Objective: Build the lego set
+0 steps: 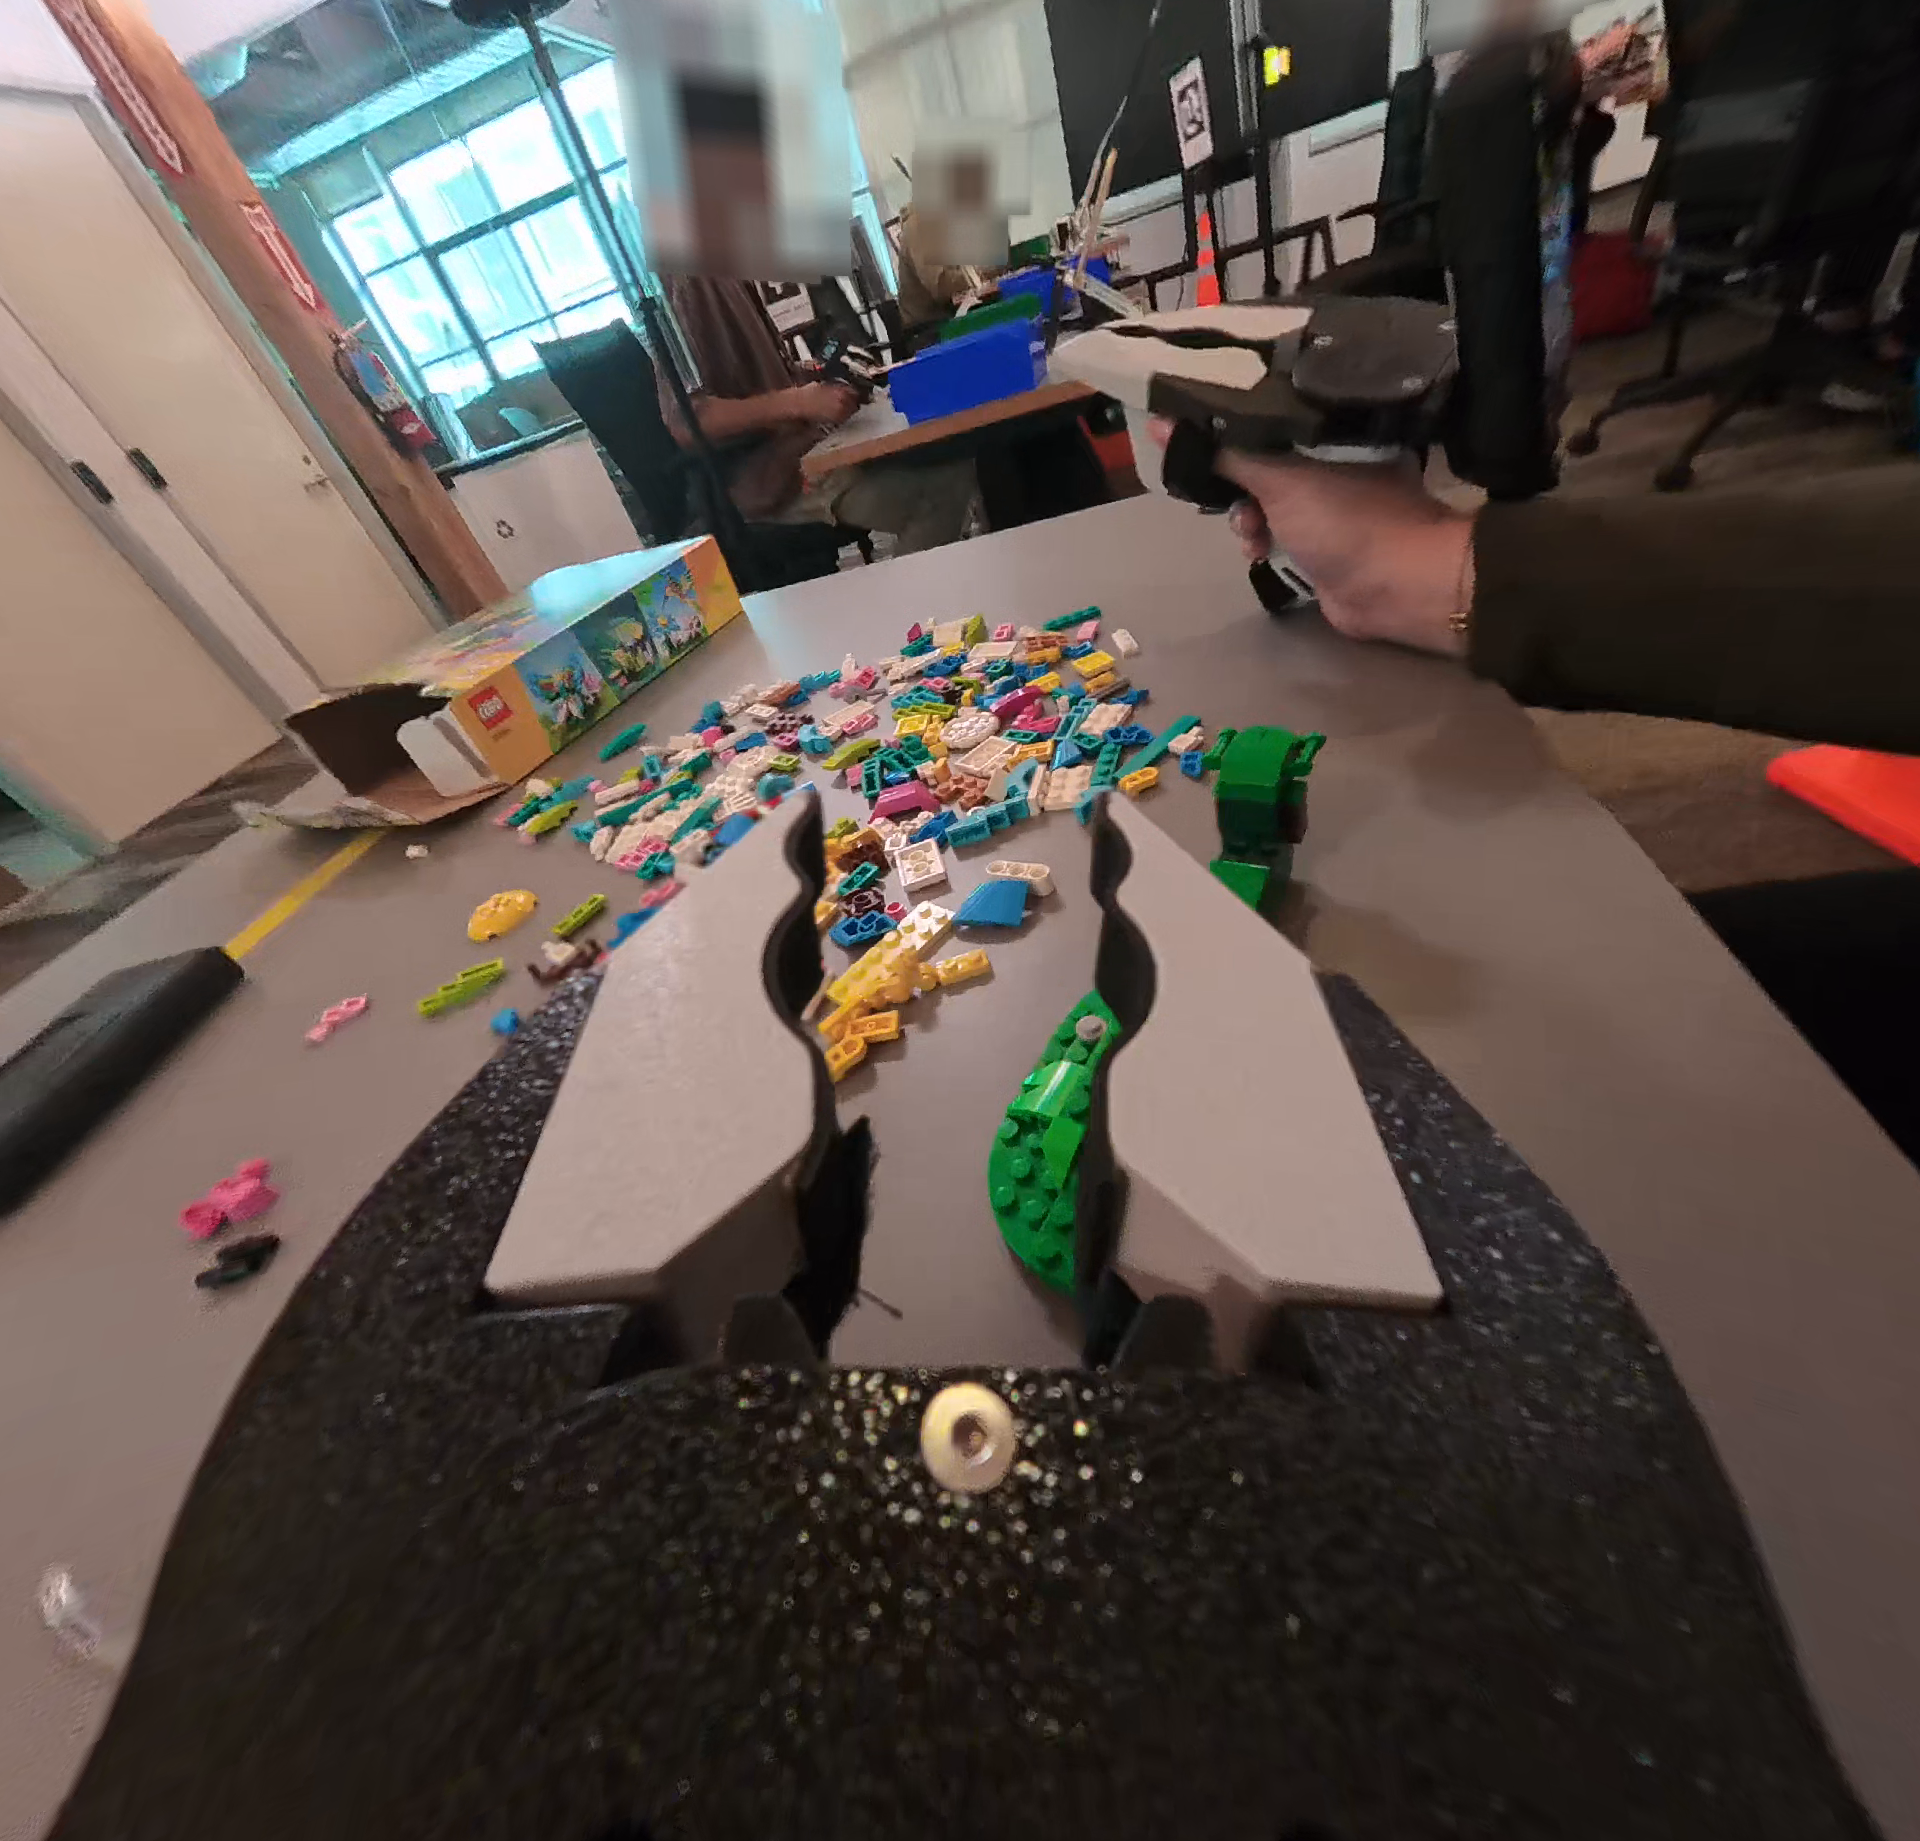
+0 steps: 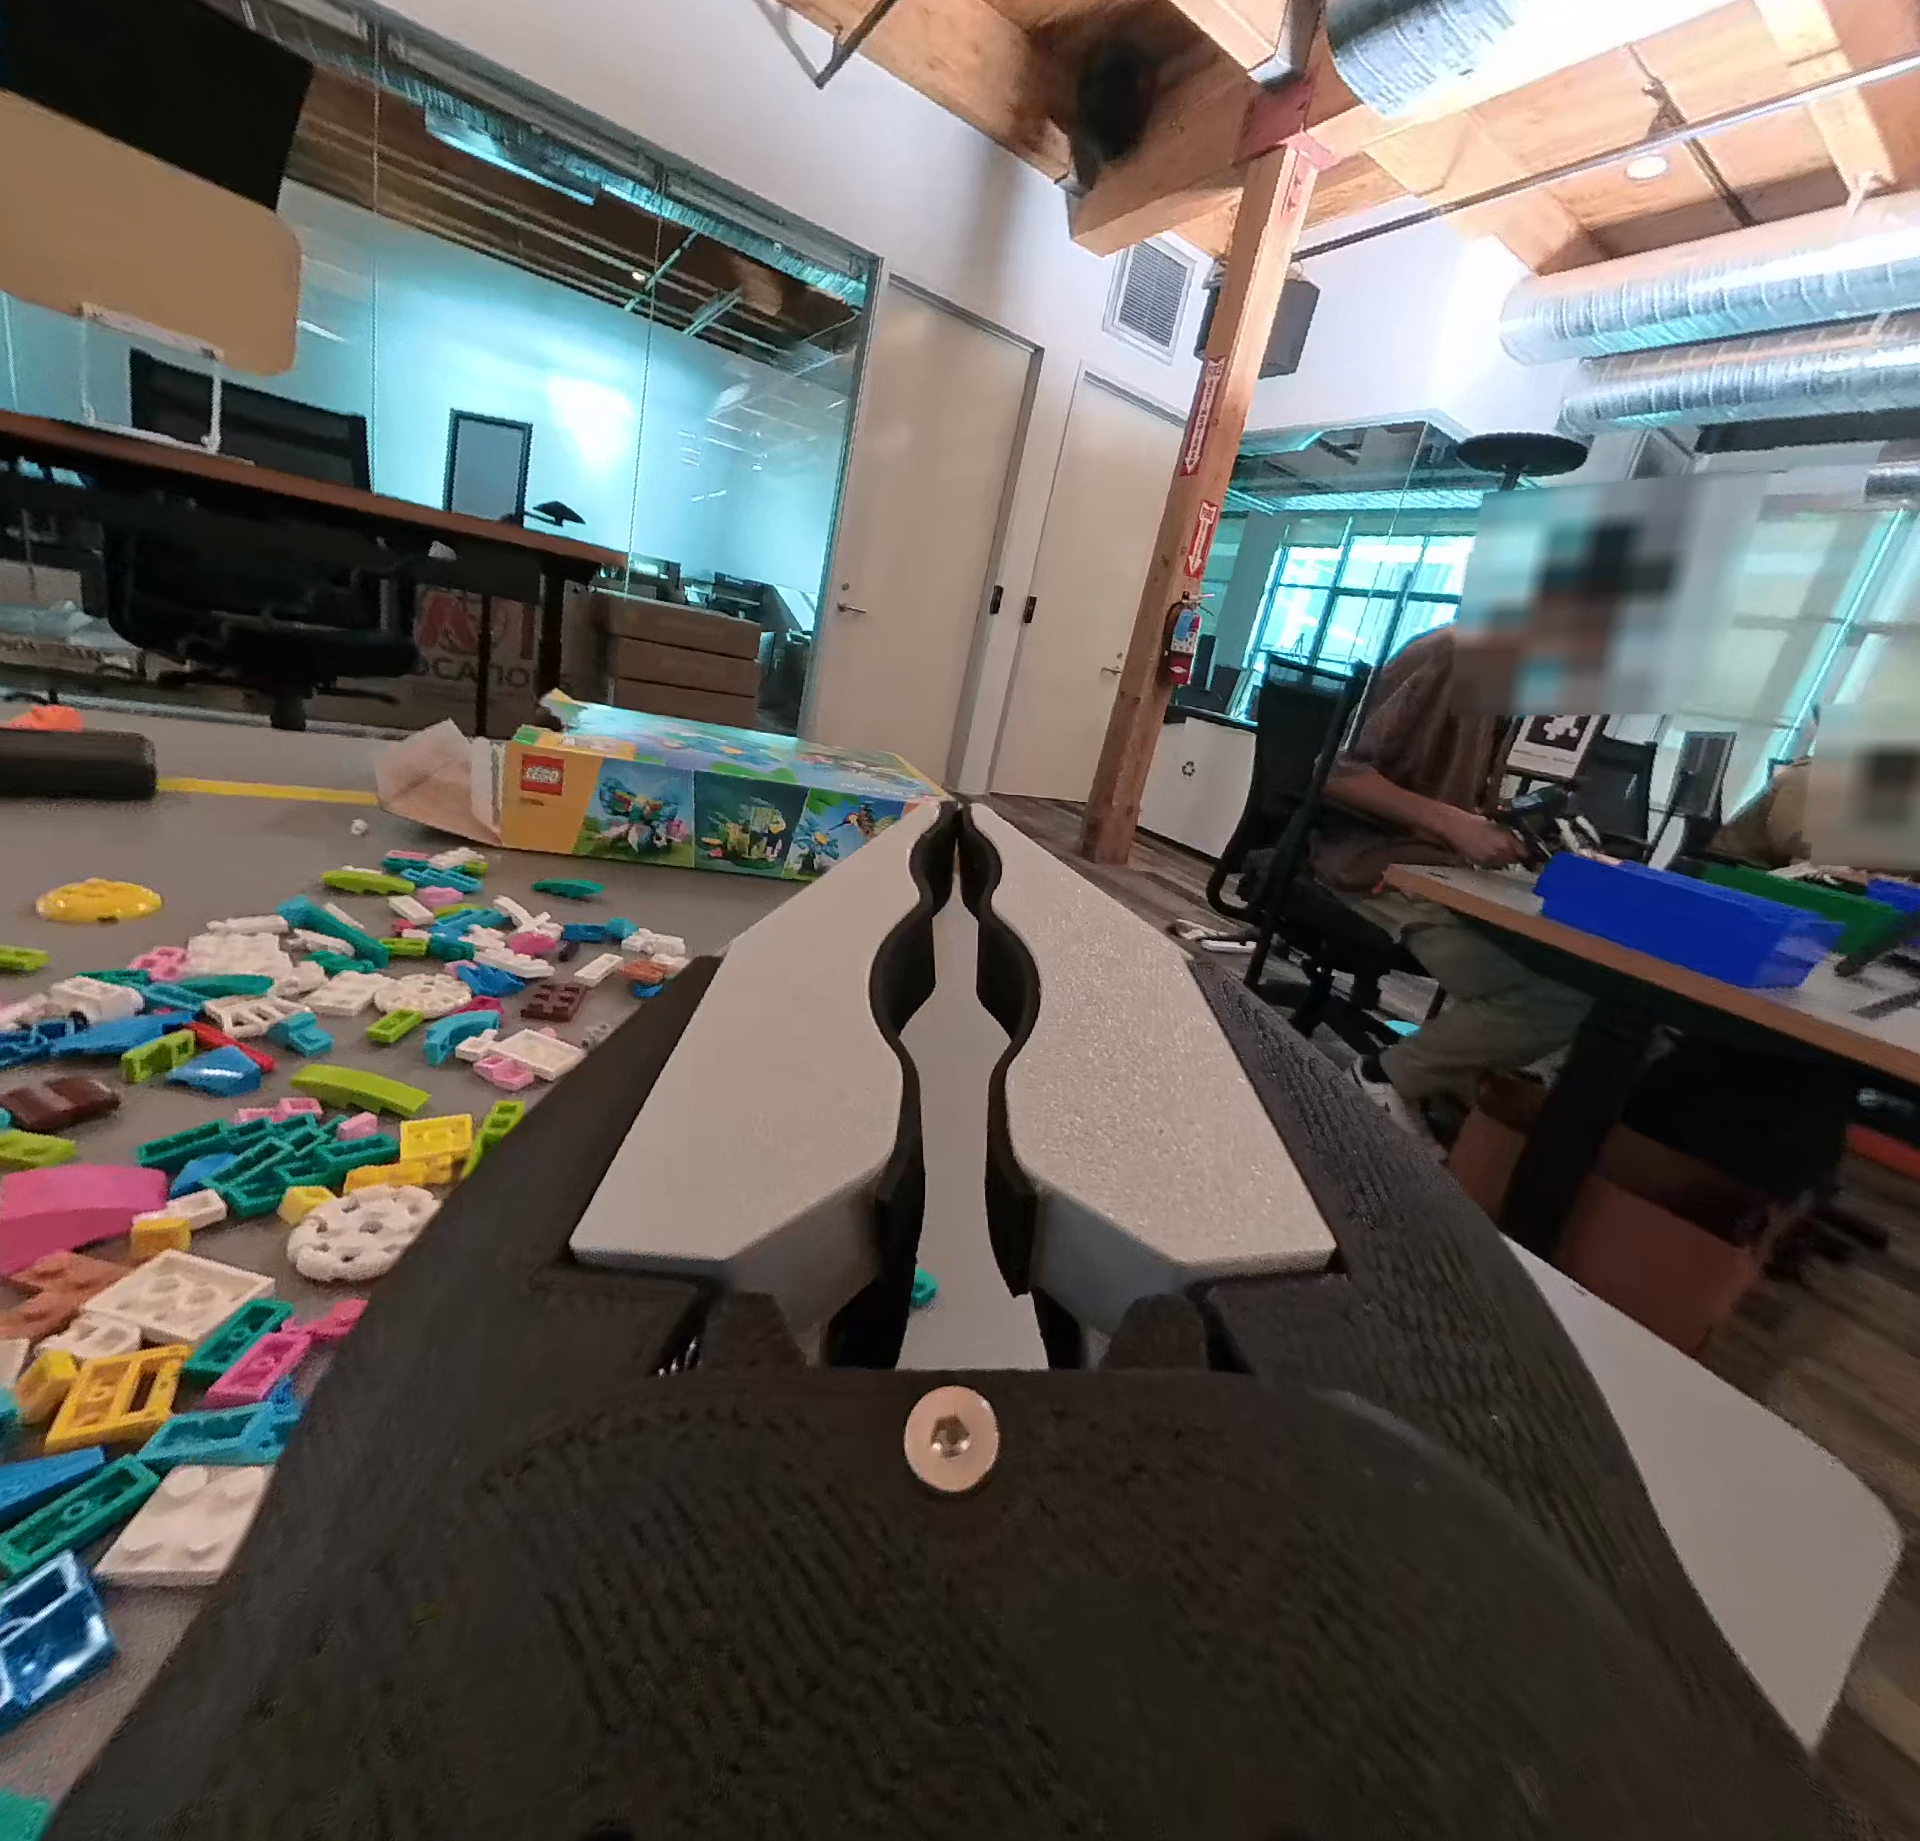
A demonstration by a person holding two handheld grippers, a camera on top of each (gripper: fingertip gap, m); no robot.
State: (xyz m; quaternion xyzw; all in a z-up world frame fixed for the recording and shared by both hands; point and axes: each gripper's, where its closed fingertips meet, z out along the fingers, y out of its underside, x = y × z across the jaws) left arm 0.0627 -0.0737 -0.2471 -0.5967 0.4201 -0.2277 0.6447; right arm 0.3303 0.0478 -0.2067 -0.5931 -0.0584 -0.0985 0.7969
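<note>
My left gripper (image 1: pixel 956 815) is open, low over the grey table (image 1: pixel 1475 918). A curved green Lego plate assembly (image 1: pixel 1044 1147) lies between its fingers, close to the right finger (image 1: pixel 1226 1043); the left finger is clear of it. A small cluster of yellow bricks (image 1: pixel 883 970) lies just ahead between the fingertips. A green built figure (image 1: pixel 1257 794) stands to the right of them. My right gripper (image 2: pixel 958 809) is shut, its tips meeting with nothing seen between them; in the left wrist view it (image 1: pixel 1081 352) is held in a hand above the table's far right.
A wide pile of loose coloured bricks (image 1: pixel 935 731) covers the table's middle and also shows in the right wrist view (image 2: pixel 260 1064). The torn Lego box (image 1: pixel 561 669) lies at the far left. A black roll (image 1: pixel 94 1043) lies at the left edge. People sit at desks beyond. My hands' fingertips stand some 30 cm from each other.
</note>
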